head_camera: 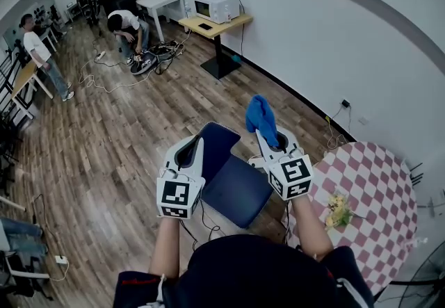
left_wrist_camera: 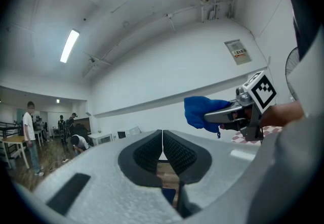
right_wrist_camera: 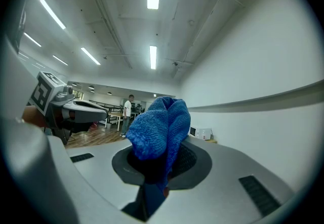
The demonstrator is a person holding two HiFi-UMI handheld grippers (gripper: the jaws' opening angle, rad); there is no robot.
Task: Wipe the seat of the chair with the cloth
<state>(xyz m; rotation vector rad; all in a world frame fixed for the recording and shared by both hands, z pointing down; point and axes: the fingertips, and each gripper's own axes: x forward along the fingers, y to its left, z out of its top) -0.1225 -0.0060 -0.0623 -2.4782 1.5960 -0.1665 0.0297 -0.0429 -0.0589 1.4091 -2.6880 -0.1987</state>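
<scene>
Left tongs are pressed together and empty. Right tongs pinch the blue cloth, raised above the chair. The cloth is clear of the seat, so I'd say wiping hasn't begun.

The blue cloth stands bunched upward, pinched in the right gripper. The chair, with its dark-blue padded seat, stands upright below it.

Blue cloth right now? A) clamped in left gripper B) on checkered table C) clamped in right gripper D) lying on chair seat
C: the right gripper is shut on the blue cloth, off the chair seat; the left gripper is shut, empty.
</scene>
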